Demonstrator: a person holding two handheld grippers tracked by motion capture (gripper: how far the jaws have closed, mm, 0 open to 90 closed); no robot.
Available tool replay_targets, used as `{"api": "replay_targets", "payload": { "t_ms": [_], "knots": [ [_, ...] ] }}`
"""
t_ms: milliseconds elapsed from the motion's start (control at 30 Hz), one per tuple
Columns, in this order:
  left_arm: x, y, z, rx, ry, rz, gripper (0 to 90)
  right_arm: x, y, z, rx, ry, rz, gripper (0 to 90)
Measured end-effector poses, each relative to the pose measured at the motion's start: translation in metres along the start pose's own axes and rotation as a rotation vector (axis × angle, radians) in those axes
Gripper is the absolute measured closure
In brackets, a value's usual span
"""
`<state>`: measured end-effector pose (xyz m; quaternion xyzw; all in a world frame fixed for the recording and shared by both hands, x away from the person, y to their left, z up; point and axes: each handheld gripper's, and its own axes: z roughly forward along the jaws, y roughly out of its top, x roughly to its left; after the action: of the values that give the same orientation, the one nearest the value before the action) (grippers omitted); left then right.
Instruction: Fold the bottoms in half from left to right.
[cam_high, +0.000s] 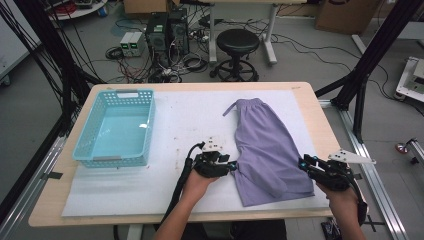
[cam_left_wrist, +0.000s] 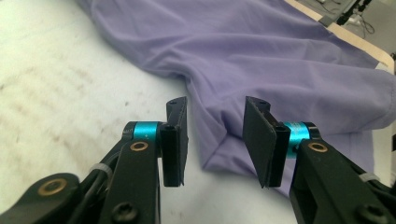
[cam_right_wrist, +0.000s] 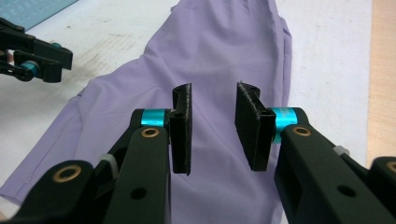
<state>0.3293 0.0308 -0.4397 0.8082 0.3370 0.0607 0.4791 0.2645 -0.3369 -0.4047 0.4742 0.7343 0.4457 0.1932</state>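
Purple shorts flat on white foam mat. Left gripper parted at shorts' edge, gripping nothing; right gripper parted above fabric, empty.

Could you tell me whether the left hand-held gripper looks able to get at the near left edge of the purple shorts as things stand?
Probably yes. The left hand-held gripper sits right at the edge of the purple shorts, jaws apart, with a fold of cloth just ahead and nothing between them on the white mat.
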Motion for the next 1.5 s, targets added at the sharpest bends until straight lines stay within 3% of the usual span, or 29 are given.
{"api": "replay_targets", "payload": {
  "t_ms": [100,267,400,500,533,600,700,767,933,1067,1200,1367,1500],
  "knots": [
    [-0.001,0.002,0.011,0.007,-0.04,0.035,62.4,0.0,0.0,0.001,0.003,0.001,-0.001,67.2],
    [-0.009,0.003,0.022,0.013,-0.089,0.136,66.3,-0.001,-0.001,0.001,0.004,0.002,0.006,65.6],
    [-0.008,0.001,0.029,0.075,-0.062,0.157,69.9,-0.001,-0.001,0.002,0.007,0.002,0.008,65.3],
    [-0.009,-0.001,0.032,0.098,-0.023,0.167,80.7,0.0,-0.001,0.003,0.012,0.006,0.008,65.1],
    [-0.009,-0.001,0.032,0.094,-0.02,0.166,87.3,0.0,-0.001,0.003,0.012,0.008,0.005,65.1],
    [-0.007,0.001,0.029,0.077,-0.034,0.148,88.4,0.001,-0.001,0.003,0.013,0.012,0.001,64.9],
    [0.0,0.003,0.021,0.033,-0.055,0.088,88.4,0.003,0.0,0.004,0.015,0.016,0.001,64.9],
    [0.006,0.003,0.016,0.015,-0.045,0.048,88.5,0.004,0.0,0.005,0.015,0.019,-0.005,64.9],
    [0.017,0.002,0.01,0.014,0.045,-0.01,88.0,0.007,0.001,0.007,0.019,0.027,-0.012,64.8],
    [0.019,0.003,0.005,0.0,0.096,-0.042,73.4,0.014,0.002,0.009,0.019,0.059,-0.035,64.7],
    [0.022,0.002,-0.009,-0.081,0.095,-0.041,67.7,0.032,0.005,0.017,0.017,0.121,-0.084,66.9],
    [0.027,-0.006,-0.038,-0.171,0.107,-0.02,61.4,0.058,0.006,0.03,0.027,0.194,-0.158,71.2],
    [0.034,-0.022,-0.066,-0.21,0.115,0.013,59.6,0.081,0.001,0.044,0.08,0.25,-0.226,70.8]
  ]
}}
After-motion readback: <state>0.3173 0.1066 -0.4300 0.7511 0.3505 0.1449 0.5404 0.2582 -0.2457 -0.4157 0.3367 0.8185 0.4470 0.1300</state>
